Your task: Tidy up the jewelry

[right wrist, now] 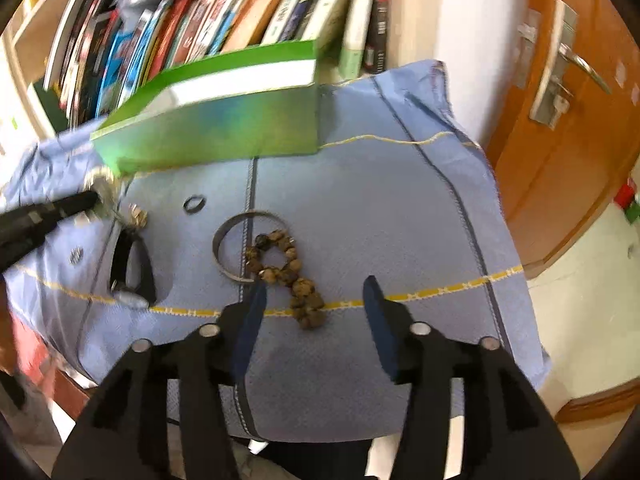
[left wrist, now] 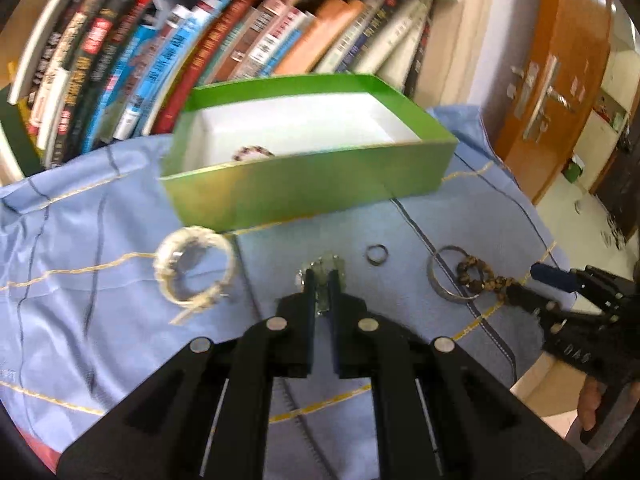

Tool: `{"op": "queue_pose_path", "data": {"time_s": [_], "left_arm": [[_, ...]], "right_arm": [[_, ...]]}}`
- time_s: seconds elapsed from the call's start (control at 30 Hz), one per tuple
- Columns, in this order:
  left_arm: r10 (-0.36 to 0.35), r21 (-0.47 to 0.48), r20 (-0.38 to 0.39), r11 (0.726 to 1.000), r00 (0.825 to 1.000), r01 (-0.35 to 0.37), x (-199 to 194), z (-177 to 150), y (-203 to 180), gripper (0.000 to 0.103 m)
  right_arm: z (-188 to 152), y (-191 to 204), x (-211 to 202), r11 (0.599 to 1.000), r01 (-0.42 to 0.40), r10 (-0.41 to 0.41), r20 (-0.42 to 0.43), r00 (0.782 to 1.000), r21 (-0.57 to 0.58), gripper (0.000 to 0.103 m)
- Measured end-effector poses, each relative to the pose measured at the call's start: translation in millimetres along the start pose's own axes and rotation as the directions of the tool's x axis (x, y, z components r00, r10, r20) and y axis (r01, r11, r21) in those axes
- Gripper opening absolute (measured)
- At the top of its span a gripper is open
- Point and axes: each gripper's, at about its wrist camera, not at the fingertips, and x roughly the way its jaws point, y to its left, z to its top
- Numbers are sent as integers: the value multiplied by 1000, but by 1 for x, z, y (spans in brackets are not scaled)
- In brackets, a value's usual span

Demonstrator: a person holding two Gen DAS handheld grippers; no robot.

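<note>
A green box [left wrist: 308, 184] with a white inside stands on the blue cloth [left wrist: 120, 280]; a dark beaded bracelet [left wrist: 253, 153] lies in it. My left gripper [left wrist: 320, 280] is shut on a small clear-stone piece [left wrist: 325, 266] just above the cloth. A white beaded bracelet [left wrist: 195, 270] lies to its left, a small dark ring [left wrist: 376, 255] and a silver bangle [left wrist: 448, 278] to its right. My right gripper [right wrist: 316, 292] is open, its fingers either side of a brown bead bracelet [right wrist: 290, 272] beside the bangle [right wrist: 244, 244]. The green box [right wrist: 216, 132] and ring [right wrist: 195, 204] show beyond.
A row of upright books [left wrist: 224, 52] stands behind the box. A wooden door [left wrist: 560, 80] with a metal handle is at the right. The cloth's right edge [right wrist: 516, 264] drops off to the floor. A dark watch strap [right wrist: 132, 268] lies left of the bangle.
</note>
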Motion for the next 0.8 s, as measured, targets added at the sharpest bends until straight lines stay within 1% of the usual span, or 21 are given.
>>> {"op": "queue_pose_path", "data": {"time_s": [0.07,0.1,0.13,0.17,0.2,0.3,0.43,0.53,0.67,0.8], "left_arm": [[14,-18,12,1000,1000,-14,-8,-1,11,6],[17,-24,14,1000,1000,-17,-10,-1,15,6],[23,-32,15,999,1000,-23,-12,-2,20,6],[32,-42,15,999,999,-31,-14,-3,25,6],[34,-47,15,998,999,-33,-14,-3,28,6],[39,-64,17,997,999,-38,-18,-6,36,6],[38,-78,31,996,999,-36,-24,-7,40,7],[37,-85,44,996,998,-33,-30,-7,41,7],[40,-94,70,995,997,-34,-42,-7,40,7],[57,-93,89,995,994,-49,-52,-7,39,7]], "right_arm": [[0,8,7,999,8,-9,-16,1000,-31,50],[0,11,9,999,11,-12,-24,1000,-43,40],[0,14,11,999,12,-14,-28,1000,-51,20],[1,17,13,999,5,-7,-38,999,-54,14],[1,18,13,999,-8,5,-41,999,-53,12],[6,23,5,998,-24,23,-12,1000,-57,12],[20,29,-18,998,-32,36,65,997,-62,12],[33,32,-35,998,-36,43,122,992,-55,12],[50,36,-58,997,-58,65,198,978,-42,12],[57,44,-64,996,-68,80,221,972,-61,12]]}}
